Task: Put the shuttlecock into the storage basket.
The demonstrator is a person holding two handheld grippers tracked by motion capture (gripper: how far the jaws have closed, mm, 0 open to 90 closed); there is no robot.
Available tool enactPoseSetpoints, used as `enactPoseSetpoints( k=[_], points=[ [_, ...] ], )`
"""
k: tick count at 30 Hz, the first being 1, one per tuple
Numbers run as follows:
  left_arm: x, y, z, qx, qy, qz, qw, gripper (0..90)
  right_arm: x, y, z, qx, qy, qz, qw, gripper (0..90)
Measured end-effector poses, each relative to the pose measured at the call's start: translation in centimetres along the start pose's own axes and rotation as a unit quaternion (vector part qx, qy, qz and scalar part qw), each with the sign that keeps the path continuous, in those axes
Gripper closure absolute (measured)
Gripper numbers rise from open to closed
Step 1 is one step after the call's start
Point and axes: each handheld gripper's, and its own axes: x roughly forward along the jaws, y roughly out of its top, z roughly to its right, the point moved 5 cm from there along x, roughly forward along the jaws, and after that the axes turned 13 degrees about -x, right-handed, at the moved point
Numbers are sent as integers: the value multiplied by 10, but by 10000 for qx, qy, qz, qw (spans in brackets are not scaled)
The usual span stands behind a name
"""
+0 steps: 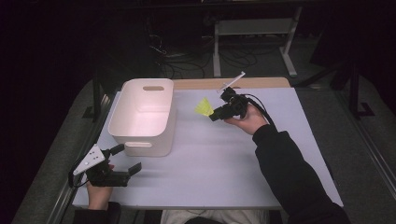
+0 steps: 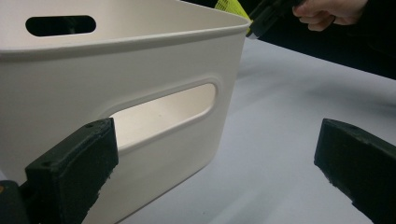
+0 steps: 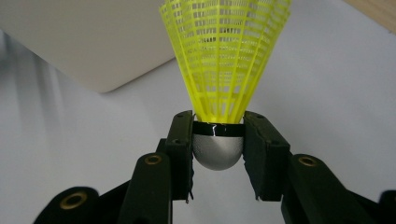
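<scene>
A yellow plastic shuttlecock (image 3: 224, 60) with a silver cap is clamped by its cap between the jaws of my right gripper (image 3: 218, 140). In the high view that right gripper (image 1: 215, 115) hangs over the table's far middle, and the shuttlecock (image 1: 204, 108) points left toward a white plastic bin (image 1: 143, 116). My left gripper (image 1: 128, 158) rests at the near left, open, just in front of the bin's near wall. In the left gripper view its jaws stand wide apart before the bin's handle slot (image 2: 163, 114), with nothing between them.
The bin sits on a pale table (image 1: 219, 158) with bare room in the middle and right. A wooden strip (image 1: 261, 83) runs along the far edge. Beyond it stand a metal frame (image 1: 254, 32) and cables on a dark floor.
</scene>
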Motion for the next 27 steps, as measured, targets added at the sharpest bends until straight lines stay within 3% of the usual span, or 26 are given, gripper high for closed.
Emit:
enactPoseSetpoints(
  k=[12,27],
  points=[
    [0,0,0,9,4,-8,10000,0,-16,24,-5,-194,-50,121,9997,639],
    [0,0,0,7,0,2,10000,0,-23,49,-14,-433,-48,166,9989,639]
  ],
)
